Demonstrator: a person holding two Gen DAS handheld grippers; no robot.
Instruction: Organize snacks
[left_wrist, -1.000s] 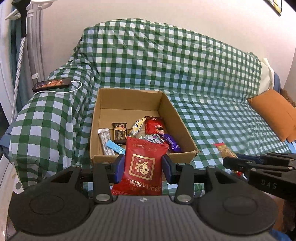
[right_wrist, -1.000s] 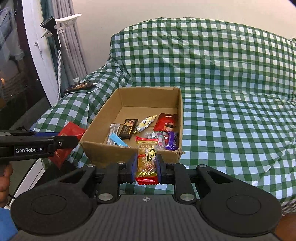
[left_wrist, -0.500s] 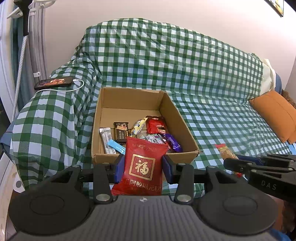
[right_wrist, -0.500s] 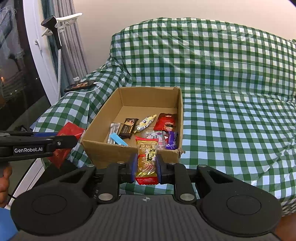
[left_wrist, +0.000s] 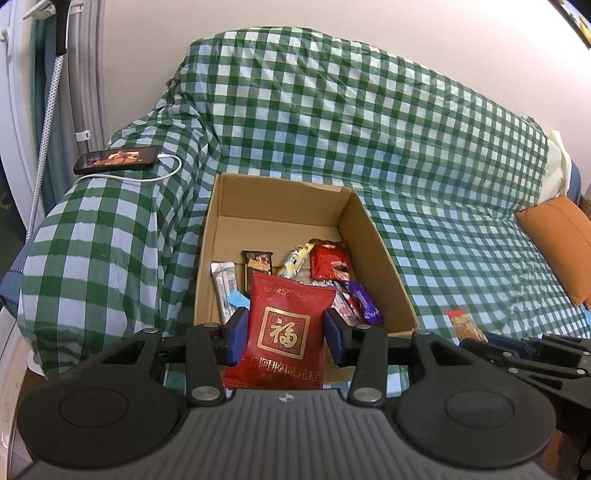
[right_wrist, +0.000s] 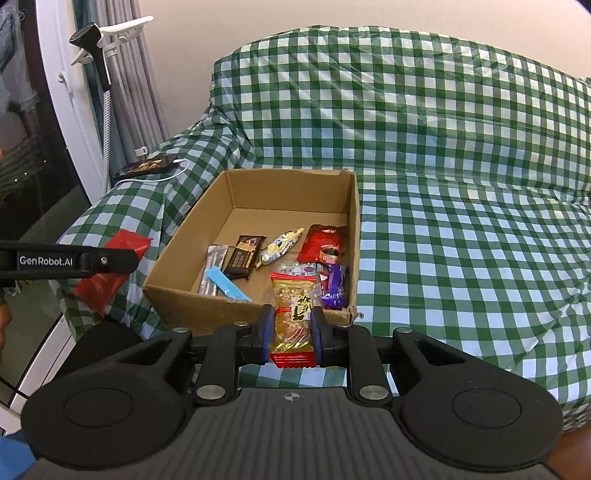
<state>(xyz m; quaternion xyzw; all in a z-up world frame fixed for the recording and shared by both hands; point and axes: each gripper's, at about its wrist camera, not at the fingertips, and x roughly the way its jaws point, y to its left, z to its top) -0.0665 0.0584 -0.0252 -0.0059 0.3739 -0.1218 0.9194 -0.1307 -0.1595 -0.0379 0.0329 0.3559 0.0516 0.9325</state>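
1. Left gripper: blue pads clamp a red snack packet by its sides, just short of the box's near wall.
2. Right gripper: narrow grip on a peanut brittle bar, at the near-right corner.
3. Cardboard box: on the checked sofa cover, snacks loose inside.
4. Phone: on the armrest, cable attached.

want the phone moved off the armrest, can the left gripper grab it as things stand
Probably not yet. The left gripper is shut on the red snack packet, so its jaws are full. The phone lies uncovered on the armrest with its white cable plugged in; nothing else blocks it.
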